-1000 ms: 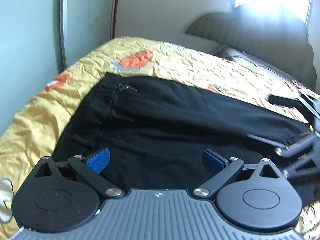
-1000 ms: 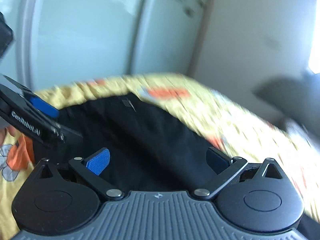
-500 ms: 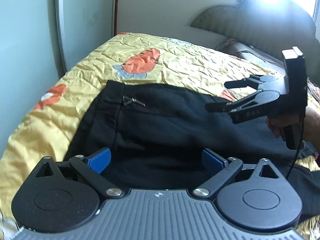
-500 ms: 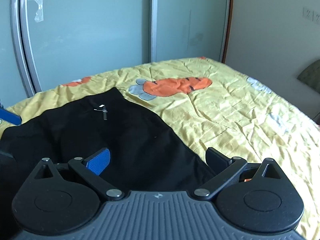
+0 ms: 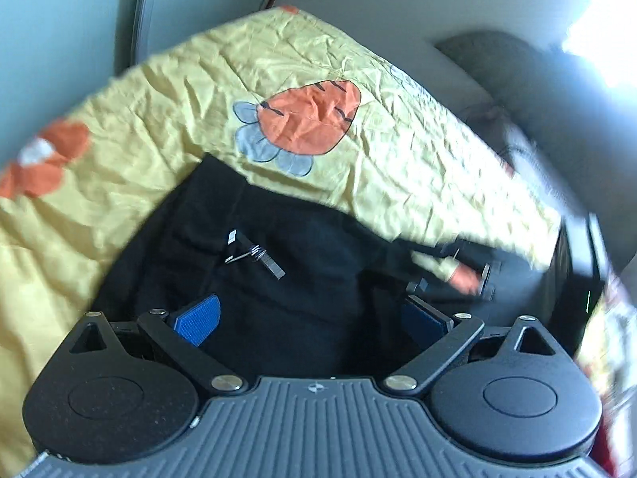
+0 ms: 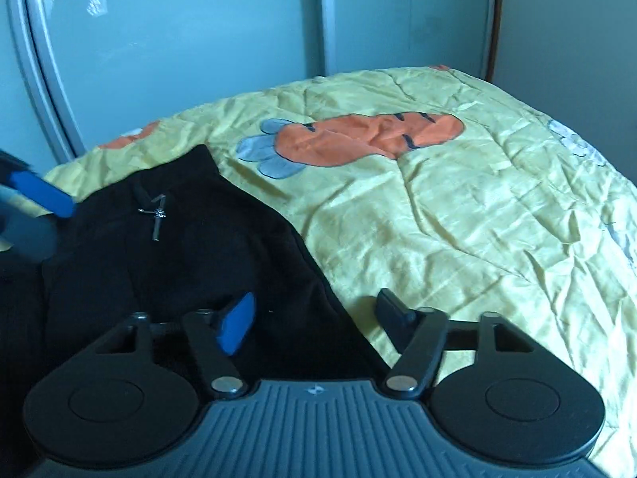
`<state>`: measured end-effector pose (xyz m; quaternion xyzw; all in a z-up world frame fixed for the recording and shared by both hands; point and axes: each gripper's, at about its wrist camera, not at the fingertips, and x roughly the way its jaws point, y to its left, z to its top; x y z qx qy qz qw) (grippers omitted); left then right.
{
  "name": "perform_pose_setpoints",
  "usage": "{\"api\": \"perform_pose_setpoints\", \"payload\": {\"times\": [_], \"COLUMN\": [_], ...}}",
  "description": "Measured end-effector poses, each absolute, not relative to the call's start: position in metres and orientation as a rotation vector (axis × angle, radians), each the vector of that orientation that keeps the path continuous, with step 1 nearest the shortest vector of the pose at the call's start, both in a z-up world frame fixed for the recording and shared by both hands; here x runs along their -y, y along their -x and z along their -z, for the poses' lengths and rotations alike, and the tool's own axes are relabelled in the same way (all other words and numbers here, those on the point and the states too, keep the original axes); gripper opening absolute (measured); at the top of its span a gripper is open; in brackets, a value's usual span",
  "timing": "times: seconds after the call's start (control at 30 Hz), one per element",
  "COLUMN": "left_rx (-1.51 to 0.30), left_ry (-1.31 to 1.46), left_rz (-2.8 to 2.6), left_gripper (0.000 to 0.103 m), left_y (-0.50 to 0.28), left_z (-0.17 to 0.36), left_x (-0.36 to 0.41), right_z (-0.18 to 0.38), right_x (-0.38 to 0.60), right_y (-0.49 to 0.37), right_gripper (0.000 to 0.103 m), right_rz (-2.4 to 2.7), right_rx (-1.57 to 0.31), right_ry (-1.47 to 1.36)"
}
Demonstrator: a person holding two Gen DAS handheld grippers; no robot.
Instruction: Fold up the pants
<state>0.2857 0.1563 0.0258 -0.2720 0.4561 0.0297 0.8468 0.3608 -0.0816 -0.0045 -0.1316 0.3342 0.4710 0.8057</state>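
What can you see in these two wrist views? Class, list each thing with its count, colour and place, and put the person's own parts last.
black fabric pants: one, black, spread flat on the bedspread, under both tools.
metal zipper pull: one, silver, on the pants near the waistband end.
yellow crinkled bedspread: one, yellow, covering the bed.
orange carrot print: one clear in each view, orange with grey-blue leaves, beyond the pants; part of another at the far edge.
pale sliding panel doors: pale blue-grey, behind the bed.
dark cushioned headboard: one, dark grey, blurred, at the bed's far right.
left tool: one, black with blue pads, open over the pants.
right tool: one, black with blue pads, open, straddling the pants' edge.
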Motion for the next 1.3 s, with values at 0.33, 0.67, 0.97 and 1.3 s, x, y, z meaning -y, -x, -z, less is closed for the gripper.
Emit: {"api": "perform_pose_setpoints", "payload": {"times": [0.33, 0.67, 0.97, 1.3], "left_rx": [-1.076, -1.041, -0.976, -0.901], "left_ry": [0.863, 0.992, 0.951, 0.914], "left_rz": [-0.027, -0.017, 0.012, 0.027], "left_gripper": [0.098, 0.053, 0.006, 0.006], "left_y": [-0.349, -0.355, -0.330, -0.306], "left_z": [0.003, 0.015, 0.023, 0.015], "left_x": [-0.170, -0.181, -0.170, -0.164], "right_z": [-0.001, -0.002, -0.005, -0.018], "right_x": [0.072, 0.067, 0.065, 0.114], "right_y": [-0.277, -0.188, -0.194, -0.257], "right_gripper": [0.006, 0.006, 0.007, 0.080], "right_rz": [-0.874, -0.832, -0.837, -0.793], "right_rx": [-0.388, -0.084, -0.169, -0.365], "right_ry": [0.584, 0.824, 0.765, 0.543]}}
